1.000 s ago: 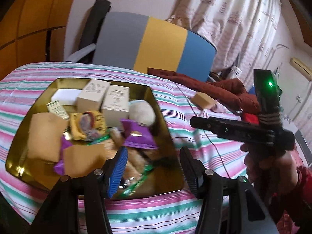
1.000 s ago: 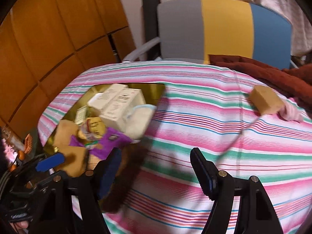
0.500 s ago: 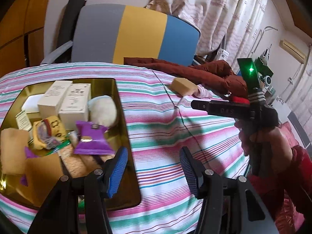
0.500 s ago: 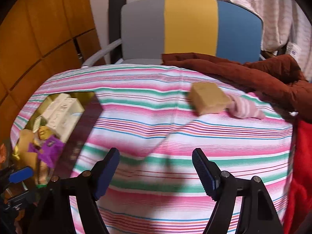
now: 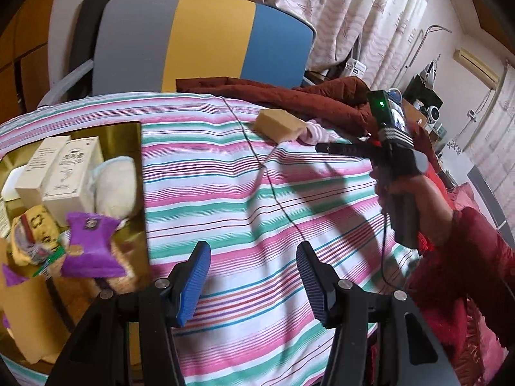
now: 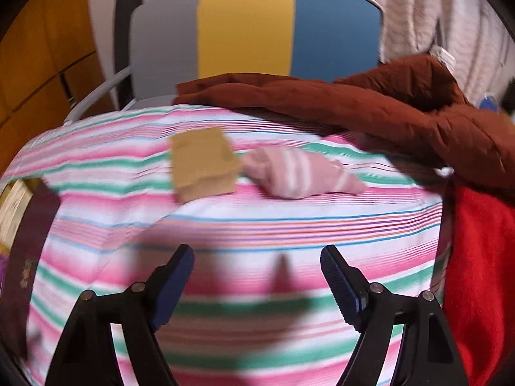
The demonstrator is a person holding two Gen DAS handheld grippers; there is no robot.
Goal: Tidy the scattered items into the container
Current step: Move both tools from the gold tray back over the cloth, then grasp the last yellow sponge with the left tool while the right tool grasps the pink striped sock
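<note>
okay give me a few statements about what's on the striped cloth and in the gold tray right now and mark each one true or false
1. The tan box lies on the striped cloth, outside the gold tray. True.
2. The pink striped sock sits inside the tray. False: it lies on the cloth beside the tan box.
3. The right tool is shut on the sock. False: it is open and empty, short of both items.
4. The purple packet lies in the tray. True.
5. The left tool holds a white box. False: it is open and empty.

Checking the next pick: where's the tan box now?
In the right wrist view, the tan box lies on the striped cloth, ahead-left of the open right gripper, touching the pink sock.
</note>
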